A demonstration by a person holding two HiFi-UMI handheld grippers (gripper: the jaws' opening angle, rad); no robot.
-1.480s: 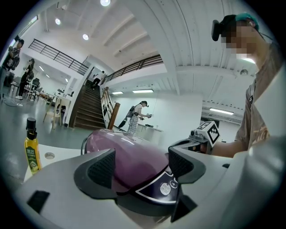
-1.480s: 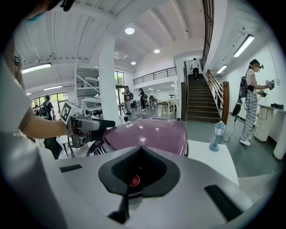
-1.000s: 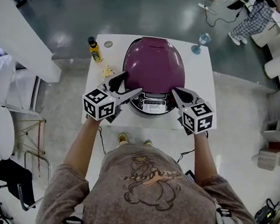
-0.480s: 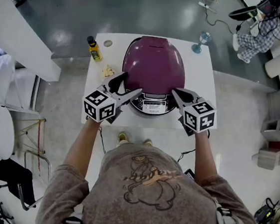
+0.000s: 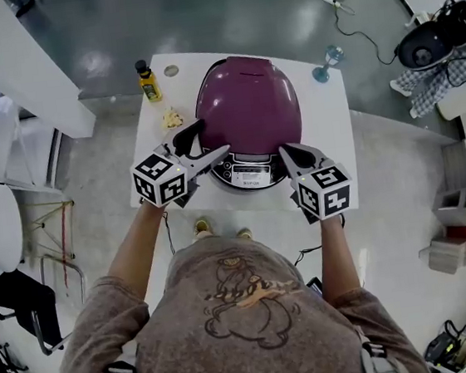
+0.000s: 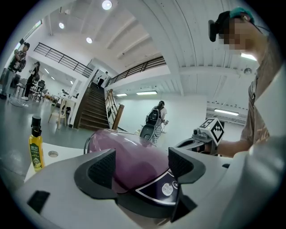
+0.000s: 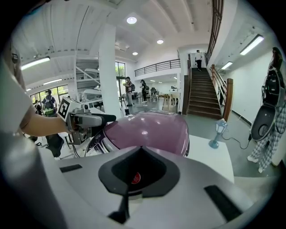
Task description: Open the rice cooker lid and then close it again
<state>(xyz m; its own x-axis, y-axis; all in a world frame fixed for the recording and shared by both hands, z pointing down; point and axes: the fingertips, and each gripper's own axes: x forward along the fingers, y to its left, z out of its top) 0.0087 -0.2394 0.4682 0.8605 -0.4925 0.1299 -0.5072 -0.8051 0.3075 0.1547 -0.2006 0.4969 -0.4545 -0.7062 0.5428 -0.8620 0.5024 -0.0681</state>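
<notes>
The rice cooker (image 5: 246, 171) sits on the desk (image 5: 330, 120), lid (image 5: 245, 96) down, left claw (image 5: 213, 138) spread beside it, right claw (image 5: 286, 152) pressed together and empty, so opening and closing both look undone.

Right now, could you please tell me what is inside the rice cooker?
The interior is hidden: the purple lid is shut down over it. Only that lid and the front control panel show from outside.
</notes>
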